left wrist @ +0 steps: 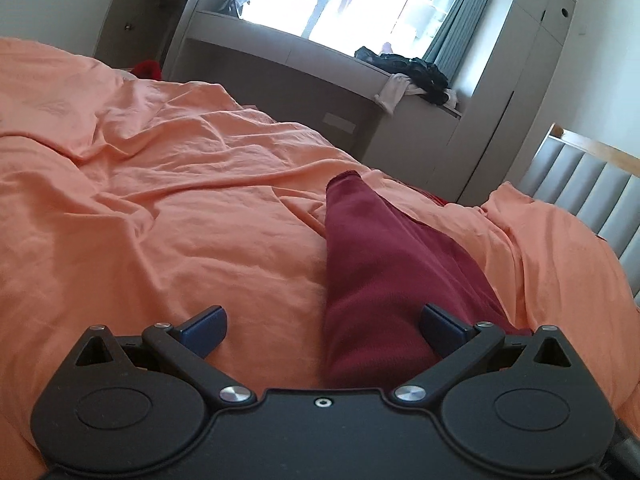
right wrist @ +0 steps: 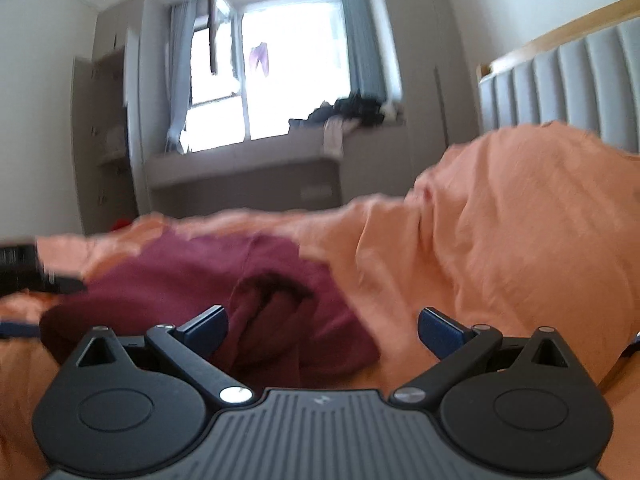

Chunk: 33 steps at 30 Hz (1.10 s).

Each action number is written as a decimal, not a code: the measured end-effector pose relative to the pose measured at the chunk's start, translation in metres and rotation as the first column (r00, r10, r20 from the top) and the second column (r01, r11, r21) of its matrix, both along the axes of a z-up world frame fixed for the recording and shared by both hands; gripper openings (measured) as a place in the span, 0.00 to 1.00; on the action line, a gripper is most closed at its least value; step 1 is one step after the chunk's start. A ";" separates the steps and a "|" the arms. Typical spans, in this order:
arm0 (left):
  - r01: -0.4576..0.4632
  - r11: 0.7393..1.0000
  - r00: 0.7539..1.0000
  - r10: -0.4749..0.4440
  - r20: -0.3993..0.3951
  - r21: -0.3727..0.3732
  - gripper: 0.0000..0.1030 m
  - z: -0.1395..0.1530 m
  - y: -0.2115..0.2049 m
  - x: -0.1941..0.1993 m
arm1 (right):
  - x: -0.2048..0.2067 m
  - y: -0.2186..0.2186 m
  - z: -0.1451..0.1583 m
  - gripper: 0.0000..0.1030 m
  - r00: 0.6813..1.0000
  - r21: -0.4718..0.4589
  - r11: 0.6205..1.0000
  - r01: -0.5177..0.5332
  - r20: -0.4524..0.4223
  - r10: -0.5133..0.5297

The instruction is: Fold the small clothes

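Note:
A dark red garment (left wrist: 376, 272) lies on the orange bed cover (left wrist: 160, 200), stretching away from my left gripper (left wrist: 323, 330). That gripper is open, its right finger over the cloth's near end and its left finger over bare cover. In the right wrist view the same dark red garment (right wrist: 200, 276) lies bunched with a rolled opening near the camera. My right gripper (right wrist: 323, 330) is open low over its near edge, nothing between the fingers. The other gripper's black body (right wrist: 24, 268) shows at the left edge.
The orange cover rises in a big mound (right wrist: 520, 220) to the right. A grey padded headboard (right wrist: 560, 88) stands behind it. A window ledge (left wrist: 320, 52) across the room holds a pile of dark clothes (left wrist: 416, 68). Cupboards flank the window.

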<state>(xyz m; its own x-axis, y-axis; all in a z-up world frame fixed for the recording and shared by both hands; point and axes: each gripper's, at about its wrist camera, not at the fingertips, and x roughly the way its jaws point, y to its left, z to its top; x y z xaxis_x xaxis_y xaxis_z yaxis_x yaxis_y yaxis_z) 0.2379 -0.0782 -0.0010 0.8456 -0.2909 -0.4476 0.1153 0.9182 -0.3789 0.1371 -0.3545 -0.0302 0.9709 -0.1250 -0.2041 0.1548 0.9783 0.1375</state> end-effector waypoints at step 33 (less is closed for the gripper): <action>0.200 0.980 0.977 -0.200 -0.068 -0.008 0.99 -0.005 -0.023 0.018 | 0.054 -0.050 0.013 0.15 0.994 0.296 0.951 -0.093 0.087 0.070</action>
<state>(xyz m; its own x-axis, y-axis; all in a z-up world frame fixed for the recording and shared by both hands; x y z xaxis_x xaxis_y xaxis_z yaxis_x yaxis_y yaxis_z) 0.2561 -0.1008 -0.0063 0.7378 -0.4520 -0.5014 0.2708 0.8786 -0.3934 0.1913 -0.4046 -0.0168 0.9892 0.0111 -0.1462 0.0541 0.8994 0.4338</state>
